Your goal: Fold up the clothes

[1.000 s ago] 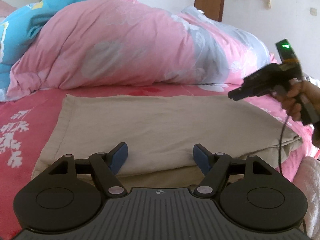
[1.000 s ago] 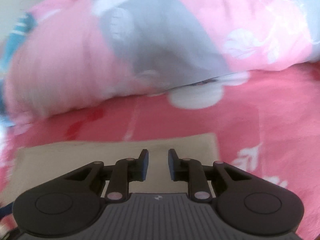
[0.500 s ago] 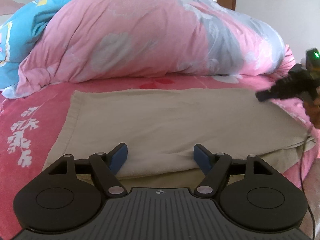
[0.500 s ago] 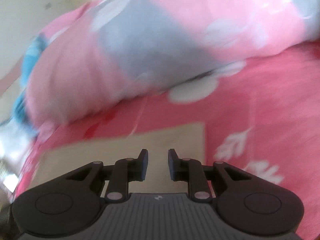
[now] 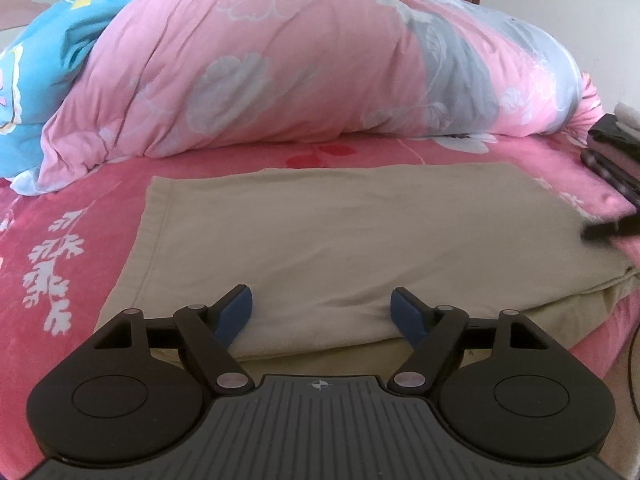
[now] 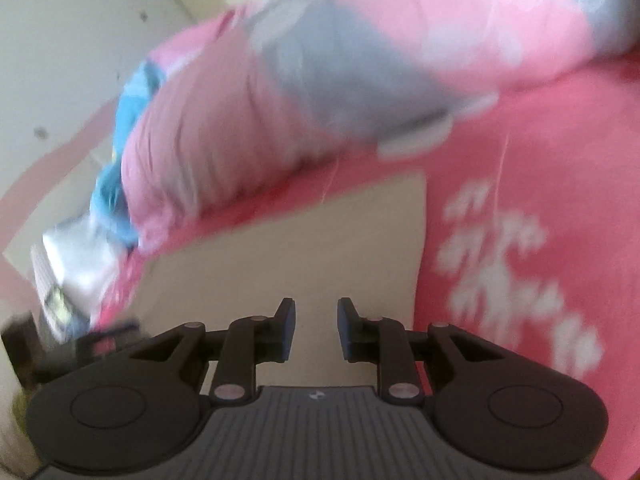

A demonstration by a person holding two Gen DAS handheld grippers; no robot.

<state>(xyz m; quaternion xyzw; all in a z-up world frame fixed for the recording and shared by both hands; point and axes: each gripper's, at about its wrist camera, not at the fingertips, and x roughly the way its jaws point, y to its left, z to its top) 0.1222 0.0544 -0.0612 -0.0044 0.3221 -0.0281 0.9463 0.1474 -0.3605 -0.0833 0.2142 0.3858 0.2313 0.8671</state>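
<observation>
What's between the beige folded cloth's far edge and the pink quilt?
Only bare pink floral bedsheet between beige folded cloth and pink quilt; seen in left wrist view.

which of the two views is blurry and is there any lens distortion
Right wrist view: heavy motion blur smears the pink quilt and the white prints on the bedsheet; only the right gripper is sharp. Left wrist view: mostly sharp, with fisheye bowing the beige garment and dark corners.

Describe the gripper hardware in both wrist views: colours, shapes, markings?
Both match. Left gripper: black linkage arms with silver pivot pins, two round black housings, a ribbed dark grey body bearing a small crosshair mark, and blue fingers. Right gripper has the same build, with blue pads. A thin dark cable shows at the left view's edge.
</observation>
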